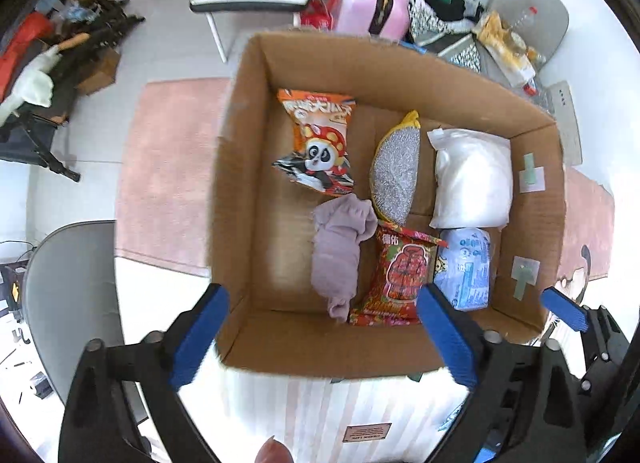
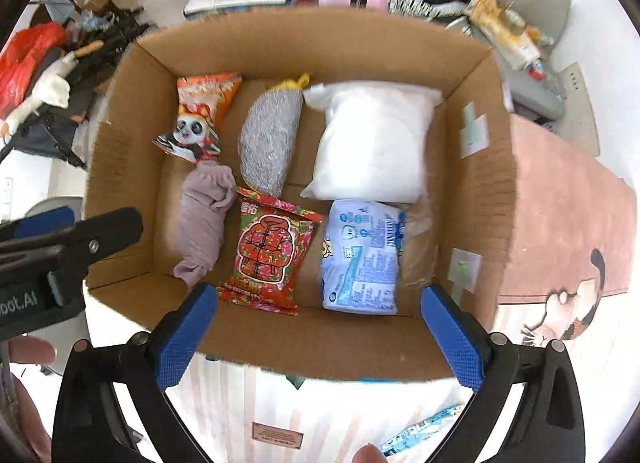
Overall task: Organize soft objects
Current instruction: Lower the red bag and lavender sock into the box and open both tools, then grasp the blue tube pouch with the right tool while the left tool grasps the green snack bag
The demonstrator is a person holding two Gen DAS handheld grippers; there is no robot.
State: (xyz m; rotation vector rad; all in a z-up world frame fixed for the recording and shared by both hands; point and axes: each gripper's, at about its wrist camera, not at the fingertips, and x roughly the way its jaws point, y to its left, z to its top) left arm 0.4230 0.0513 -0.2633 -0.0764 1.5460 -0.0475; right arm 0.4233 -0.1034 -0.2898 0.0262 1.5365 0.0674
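An open cardboard box lies below both grippers. It holds an orange panda snack bag, a grey scrubber, a white padded bag, a mauve rolled cloth, a red floral pack and a blue tissue pack. My left gripper is open over the box's near wall, with nothing between its pads. My right gripper is open too, and empty, above the near wall.
The box rests on a pale striped cloth beside a pink rug. A blue packet lies outside the box near the right gripper. A pink suitcase, grey chairs and dark clutter surround the spot.
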